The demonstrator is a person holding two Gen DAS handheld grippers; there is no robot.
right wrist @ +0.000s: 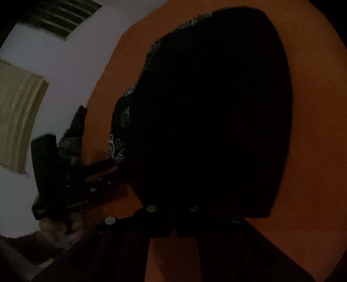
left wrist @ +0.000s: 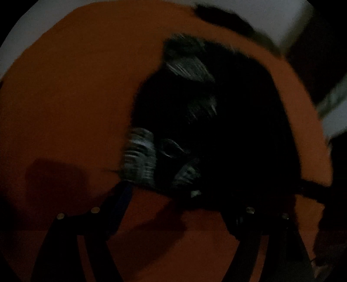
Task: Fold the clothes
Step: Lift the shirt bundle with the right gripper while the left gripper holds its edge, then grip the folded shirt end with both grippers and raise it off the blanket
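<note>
Nearest the lens in the left wrist view, the left gripper (left wrist: pixel 186 191) shows two dark fingers set wide apart, the left finger's tip touching the pale patterned edge of the black garment (left wrist: pixel 216 138), the right finger lost in the cloth's shadow. Whether any fabric is pinched between them cannot be told. The garment lies bunched on the orange table (left wrist: pixel 69 104), right of centre, with grey-white printed folds showing along its left side. Beyond the table's far edge a pale wall (left wrist: pixel 271 19) shows, blurred.

In the right wrist view, at far left is a pale wall with a slatted vent (right wrist: pixel 63 17) and a tan panel (right wrist: pixel 19 115). Next comes the left gripper (right wrist: pixel 108 167), reaching to the garment's (right wrist: pixel 206 112) patterned left edge, with a hand (right wrist: pixel 63 232) dimly seen below it. The garment fills the middle as a broad black mass on the orange table (right wrist: pixel 314 130). The right gripper (right wrist: pixel 173 219) sits at the garment's near edge; its fingertips are too dark to judge the gap.
</note>
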